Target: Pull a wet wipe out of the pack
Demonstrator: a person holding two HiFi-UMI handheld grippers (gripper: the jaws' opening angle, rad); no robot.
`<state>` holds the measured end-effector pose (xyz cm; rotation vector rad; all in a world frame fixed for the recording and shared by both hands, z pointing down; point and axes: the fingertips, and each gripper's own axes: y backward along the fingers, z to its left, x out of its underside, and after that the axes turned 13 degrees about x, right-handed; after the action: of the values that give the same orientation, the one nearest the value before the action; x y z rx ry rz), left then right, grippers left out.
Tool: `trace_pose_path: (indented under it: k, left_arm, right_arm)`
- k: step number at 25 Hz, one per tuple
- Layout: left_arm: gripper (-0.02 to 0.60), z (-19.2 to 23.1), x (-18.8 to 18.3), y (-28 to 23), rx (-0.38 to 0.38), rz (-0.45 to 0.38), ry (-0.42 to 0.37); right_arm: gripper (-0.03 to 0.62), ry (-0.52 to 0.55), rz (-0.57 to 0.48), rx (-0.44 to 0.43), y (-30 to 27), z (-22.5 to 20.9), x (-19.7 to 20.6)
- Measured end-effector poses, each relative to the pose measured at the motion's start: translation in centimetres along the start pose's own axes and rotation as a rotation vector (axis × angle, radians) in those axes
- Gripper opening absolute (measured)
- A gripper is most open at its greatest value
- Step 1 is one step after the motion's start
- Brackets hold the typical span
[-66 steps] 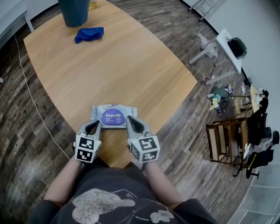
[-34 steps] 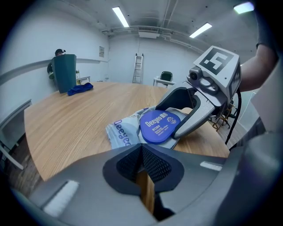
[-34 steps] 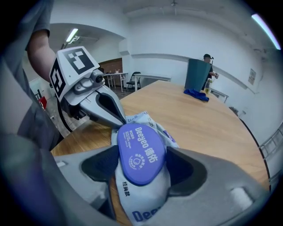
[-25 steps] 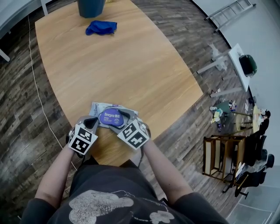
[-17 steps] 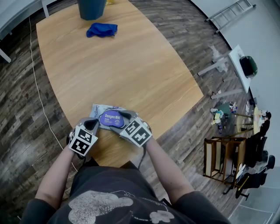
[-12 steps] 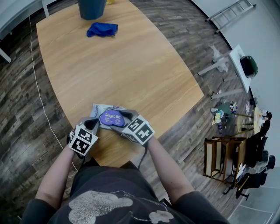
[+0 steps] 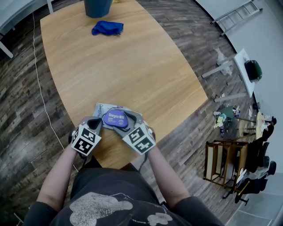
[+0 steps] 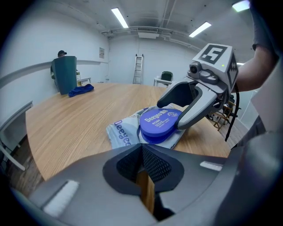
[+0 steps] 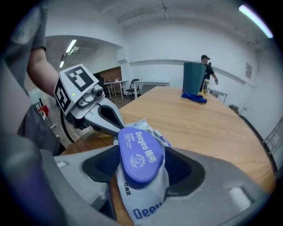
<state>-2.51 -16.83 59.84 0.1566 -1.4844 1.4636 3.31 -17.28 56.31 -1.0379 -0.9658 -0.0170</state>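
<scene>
A grey wet wipe pack (image 7: 101, 109) with a round purple lid (image 7: 114, 119) lies flat near the front edge of the wooden table (image 7: 128, 66). My right gripper (image 7: 122, 121) reaches in from the right and straddles the lid. In the right gripper view the lid (image 9: 139, 154) fills the gap, with a jaw against each side. The lid looks closed and no wipe shows. My left gripper (image 7: 96, 121) is shut and holds nothing. Its tip (image 8: 143, 152) hovers just short of the pack's left end (image 8: 121, 132). From there I see the right gripper's fingers (image 8: 192, 115) against the lid (image 8: 159, 123).
A crumpled blue cloth (image 7: 107, 28) and a dark teal bin (image 7: 98, 6) stand at the table's far end. A white cable (image 7: 37, 75) runs over the floor on the left. A wooden rack (image 7: 225, 163) stands at right, and a person (image 9: 207, 66) by the far wall.
My right gripper swung left from beside the pack's near edge onto the purple lid and turned. The left gripper stays by the pack's left end.
</scene>
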Motion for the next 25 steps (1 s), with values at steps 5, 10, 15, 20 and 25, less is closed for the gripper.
trace_pose_path:
  k: [5,10,15,20,25]
  left_arm:
    - [0.017,-0.1,0.1,-0.1,-0.005,-0.003,-0.007]
    - [0.017,-0.1,0.1,0.0,-0.01,-0.008,-0.014]
    - [0.017,-0.1,0.2,0.0,-0.024,-0.007,-0.025]
    - [0.017,-0.2,-0.1,-0.1,-0.027,-0.006,-0.026]
    - [0.017,-0.1,-0.1,0.0,-0.032,-0.007,-0.031]
  right_arm:
    - [0.29,0.064,-0.086,0.145,1.8,-0.9,-1.1]
    - [0.081,0.191,-0.138,0.299,2.9,-2.8,-2.5]
    - [0.074,0.16,-0.125,0.38,2.0,-5.6,-3.1]
    - [0.081,0.092,-0.079,0.402,0.7,-7.9,-2.6]
    - [0.098,-0.011,-0.054,0.376,-0.8,-8.9,-1.9]
